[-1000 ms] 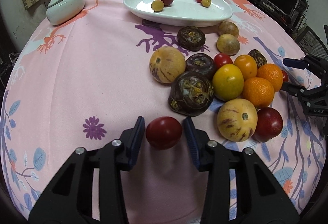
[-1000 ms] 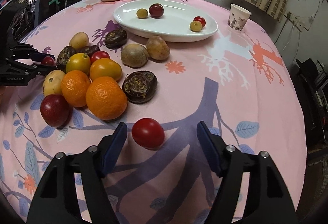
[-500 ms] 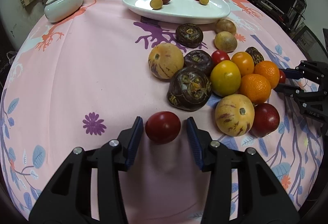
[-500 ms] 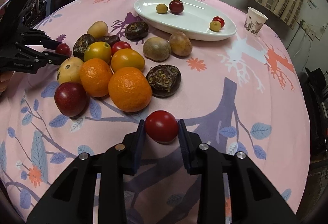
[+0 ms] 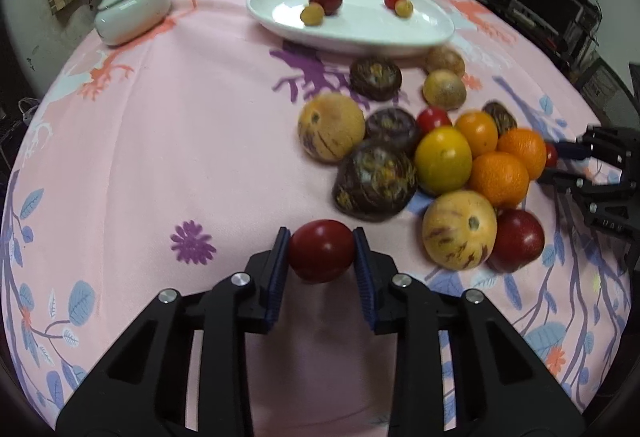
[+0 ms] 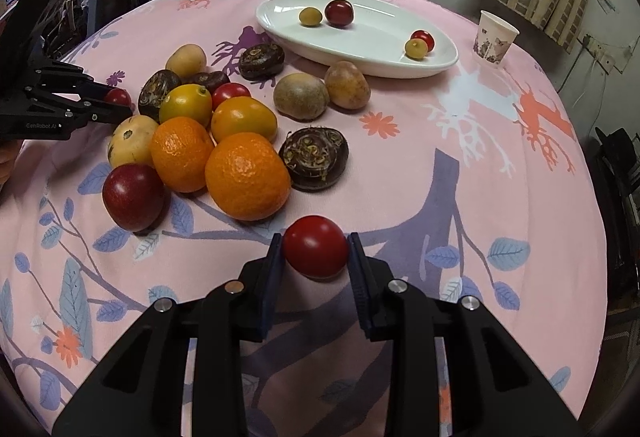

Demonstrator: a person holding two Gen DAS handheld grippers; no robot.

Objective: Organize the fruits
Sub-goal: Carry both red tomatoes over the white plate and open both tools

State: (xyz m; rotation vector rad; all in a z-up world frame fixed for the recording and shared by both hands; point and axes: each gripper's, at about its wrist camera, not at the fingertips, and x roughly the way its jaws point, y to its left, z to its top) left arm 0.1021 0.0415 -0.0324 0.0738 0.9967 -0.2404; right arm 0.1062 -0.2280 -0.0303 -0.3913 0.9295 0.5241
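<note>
The left gripper [image 5: 322,257] is seen closed on a dark red cherry tomato [image 5: 321,256]; its jaws have just been closing, and both blue pads now press the fruit's sides. The tomato is smooth, glossy and round, held just above the pink tablecloth [image 5: 180,141].

The right gripper [image 6: 315,252] is likewise clamped on a second red tomato [image 6: 315,251], brighter red and shiny, pinched between both pads over a purple branch print.

In the left wrist view, the heap of fruit is found at 1 to 2 o'clock from the held tomato: a dark purple water chestnut [image 5: 374,183] nearest, a striped yellow pepino melon [image 5: 460,229] and a dark red plum [image 5: 518,240] beside it, with oranges [image 5: 498,179] behind.

In the right wrist view, a large orange [image 6: 248,175] lies at 11 o'clock from the held tomato, close by, and a water chestnut [image 6: 314,159] at 12 o'clock.

Farther off at 12 o'clock, a white oval dish [image 6: 372,49] carries four small fruits, red and yellow. A paper cup [image 6: 494,39] stands at 1 o'clock, well apart.
</note>
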